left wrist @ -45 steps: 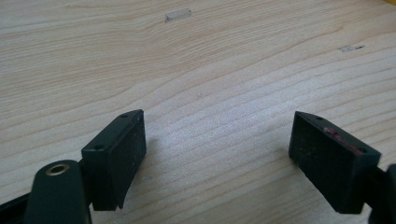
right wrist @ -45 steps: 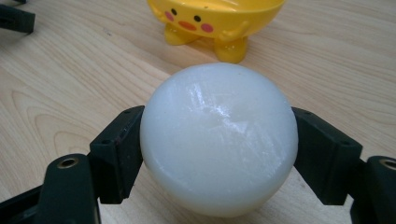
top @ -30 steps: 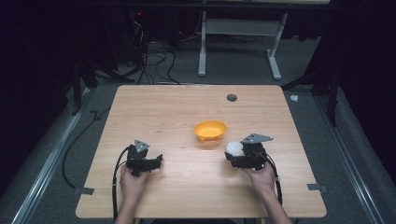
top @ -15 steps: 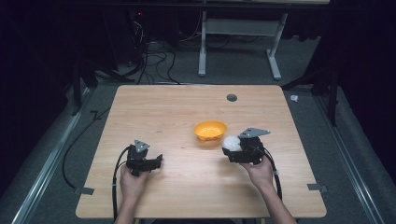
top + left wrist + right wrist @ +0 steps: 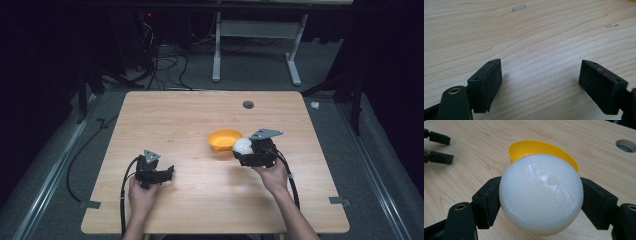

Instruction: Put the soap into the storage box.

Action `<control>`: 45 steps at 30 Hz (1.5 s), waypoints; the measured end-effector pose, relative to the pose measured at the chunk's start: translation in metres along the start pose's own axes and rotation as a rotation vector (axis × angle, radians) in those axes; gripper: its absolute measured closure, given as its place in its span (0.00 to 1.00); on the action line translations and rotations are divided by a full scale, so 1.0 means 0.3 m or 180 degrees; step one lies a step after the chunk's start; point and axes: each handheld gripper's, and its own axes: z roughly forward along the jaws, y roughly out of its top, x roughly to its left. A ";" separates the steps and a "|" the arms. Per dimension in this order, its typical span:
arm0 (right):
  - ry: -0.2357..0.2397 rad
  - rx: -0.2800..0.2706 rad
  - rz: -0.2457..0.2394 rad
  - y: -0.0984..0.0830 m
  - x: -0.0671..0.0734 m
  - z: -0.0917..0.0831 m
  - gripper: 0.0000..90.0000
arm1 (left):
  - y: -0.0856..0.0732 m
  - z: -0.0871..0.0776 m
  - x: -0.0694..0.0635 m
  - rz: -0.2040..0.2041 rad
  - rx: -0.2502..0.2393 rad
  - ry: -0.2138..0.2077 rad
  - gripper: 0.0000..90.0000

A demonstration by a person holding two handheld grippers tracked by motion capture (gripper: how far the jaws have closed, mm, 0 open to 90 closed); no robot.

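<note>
My right gripper is shut on a white ball, held at the right rim of a small orange bowl near the table's middle. In the right gripper view the white ball sits pressed between both black jaws of the right gripper, with the orange bowl just behind it. My left gripper rests low over the wood at the front left, pointing right. In the left gripper view the left gripper stands open with bare wood between its jaws.
The wooden table has a round cable hole at its back right. Tape strips mark the front corners. Dark floor with cables and a desk frame lies beyond the far edge.
My right gripper has carried the white ball leftward and a little up, from beside the bowl to its right rim. The left gripper has stayed put.
</note>
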 end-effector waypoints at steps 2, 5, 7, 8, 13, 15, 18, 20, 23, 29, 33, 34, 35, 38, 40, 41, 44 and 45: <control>0.0032 0.0015 0.0015 0.013 0.004 0.011 0.28 | 0.000 0.000 0.000 0.0000 0.0000 0.0000 0.21; 0.0057 0.0022 -0.0008 0.028 0.007 0.030 0.28 | 0.000 0.000 0.000 0.0000 0.0000 0.0000 0.21; 0.0072 0.0028 -0.0016 0.035 0.008 0.038 0.28 | 0.000 0.000 0.000 0.0000 0.0000 0.0000 0.21; 0.0076 0.0041 -0.0005 0.038 0.009 0.042 0.28 | 0.000 0.000 0.000 0.0001 0.0001 0.0000 0.21; 0.0121 0.0045 0.0002 0.052 0.005 0.059 0.28 | 0.000 0.000 0.000 0.0001 0.0000 -0.0002 0.21; 0.0125 0.0036 0.0012 0.059 0.005 0.067 0.28 | 0.000 0.000 0.000 0.0001 0.0000 -0.0004 0.21; 0.0105 0.0052 -0.0007 0.079 0.009 0.075 0.28 | 0.000 0.000 0.000 0.0002 0.0001 -0.0004 0.21; 0.0103 0.0023 -0.0014 0.091 0.010 0.079 0.28 | 0.000 0.000 0.000 0.0002 0.0001 -0.0004 0.21; 0.0107 0.0002 -0.0012 0.108 0.008 0.085 0.28 | 0.000 0.000 0.000 0.0002 0.0000 -0.0004 0.21; 0.0072 -0.0019 -0.0011 0.132 -0.008 0.108 0.28 | 0.000 0.000 0.000 0.0001 0.0000 -0.0003 0.21; 0.0060 0.0037 0.0031 0.140 -0.014 0.134 0.28 | 0.000 0.000 0.000 0.0002 0.0001 -0.0003 0.21; 0.0060 0.0037 0.0031 0.140 -0.014 0.134 0.28 | 0.000 0.000 0.000 0.0002 0.0001 -0.0003 0.21; 0.0067 0.0051 -0.0009 0.147 -0.012 0.146 0.28 | 0.000 0.000 0.000 0.0002 0.0000 -0.0003 0.21; 0.0078 0.0080 -0.0026 0.157 -0.010 0.163 0.28 | 0.000 0.000 0.000 0.0002 0.0000 -0.0003 0.21; 0.0068 0.0089 -0.0031 0.161 -0.009 0.176 0.28 | 0.000 0.000 0.000 0.0003 0.0000 -0.0003 0.21; 0.0052 0.0102 -0.0045 0.162 -0.009 0.183 0.28 | 0.000 0.000 0.000 0.0002 0.0000 -0.0002 0.21; 0.0028 0.0131 -0.0052 0.162 -0.010 0.201 0.28 | 0.000 0.000 0.000 0.0003 0.0001 -0.0003 0.21; 0.0027 0.0146 -0.0043 0.160 -0.013 0.211 0.28 | 0.000 0.000 0.000 0.0003 0.0001 -0.0002 0.21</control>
